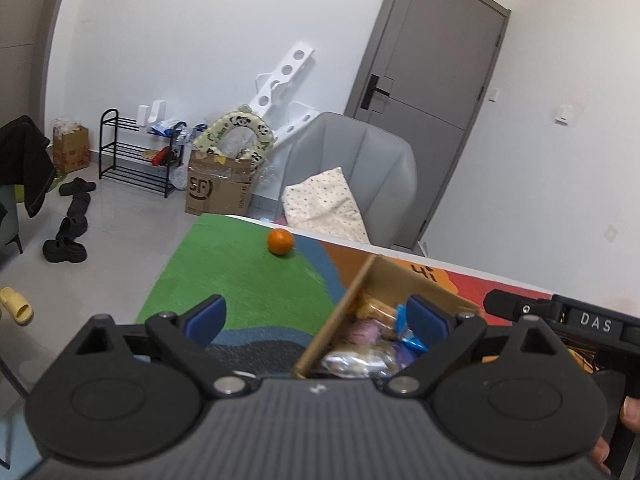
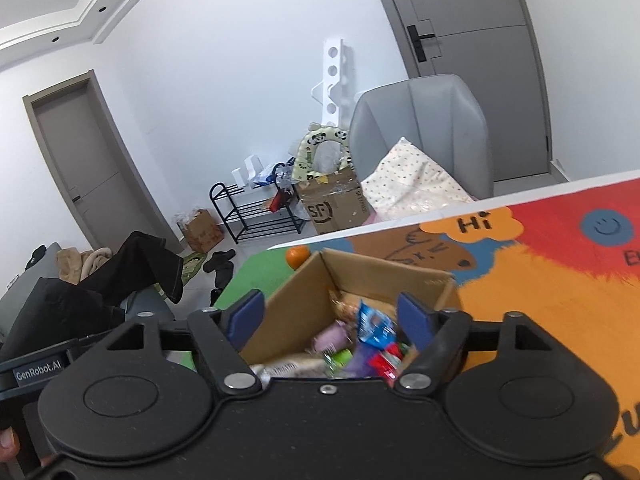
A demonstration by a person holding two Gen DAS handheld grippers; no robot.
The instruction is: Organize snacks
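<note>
The left gripper (image 1: 316, 316) has a ribbed dark grey body, two round black discs, black linkage arms with silver screws, and blue pads (image 1: 208, 314) on its jaws; the right gripper (image 2: 330, 314) is built alike, matte black, with blue pads (image 2: 412, 314); beside it a black bar (image 2: 38, 374) reads "GenRobot.AI"; another bar (image 1: 596, 325) reads "DAS".

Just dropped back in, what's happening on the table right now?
A person holds a tool in each hand over a cardboard box of wrapped snacks on the colourful mat. The left tool and right tool are both open, with nothing gripped. An orange sits alone on the mat's green part, outside the box.
</note>
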